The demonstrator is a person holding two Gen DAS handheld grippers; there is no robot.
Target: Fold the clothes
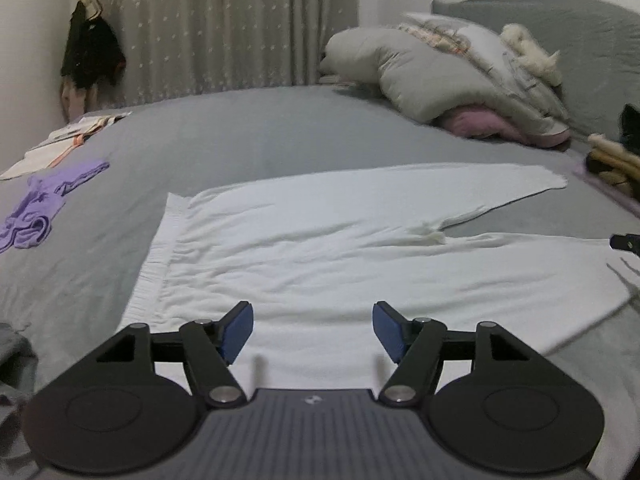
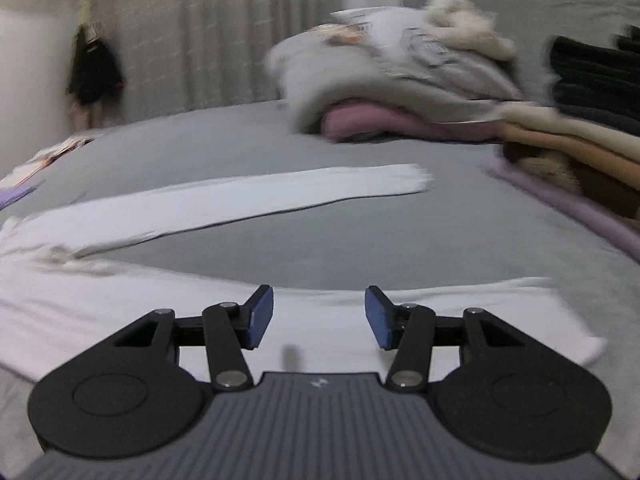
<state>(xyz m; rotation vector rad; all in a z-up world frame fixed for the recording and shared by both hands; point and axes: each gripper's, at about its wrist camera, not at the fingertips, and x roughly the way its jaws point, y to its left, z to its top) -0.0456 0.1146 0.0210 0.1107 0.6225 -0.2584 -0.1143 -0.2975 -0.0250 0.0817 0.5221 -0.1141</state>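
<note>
So, quick status from my end of the rig. White pants (image 1: 304, 248) are spread flat on the grey bed (image 1: 248, 132), waistband off to the left of my left tongs (image 1: 313, 330), both legs splayed apart in a V running off to the right. No fold line anywhere that I can see, so these pants lie fully open. Beyond the right tongs (image 2: 319, 316), up and to the right, there's a stack of folded clothes (image 2: 568, 136) in tan and dark tones. Whether I put those there I can't judge from this. Off to the far left of the left tongs, a purple garment (image 1: 36, 208) lies crumpled, so my guess is that one still wants folding too.

Tongs: both pairs are spread wide, nothing between the blue pads (image 1: 240, 330).

Position-wise, the left tongs hover over the near edge of the pants' upper part, cloth directly under and ahead of the tips. The right tongs sit over the near leg, with that leg's hem just to the right, and the far leg lying well ahead across a strip of bare bed. Can't tell if either tip touches the cloth. Right view is blurry, fwiw.
</note>
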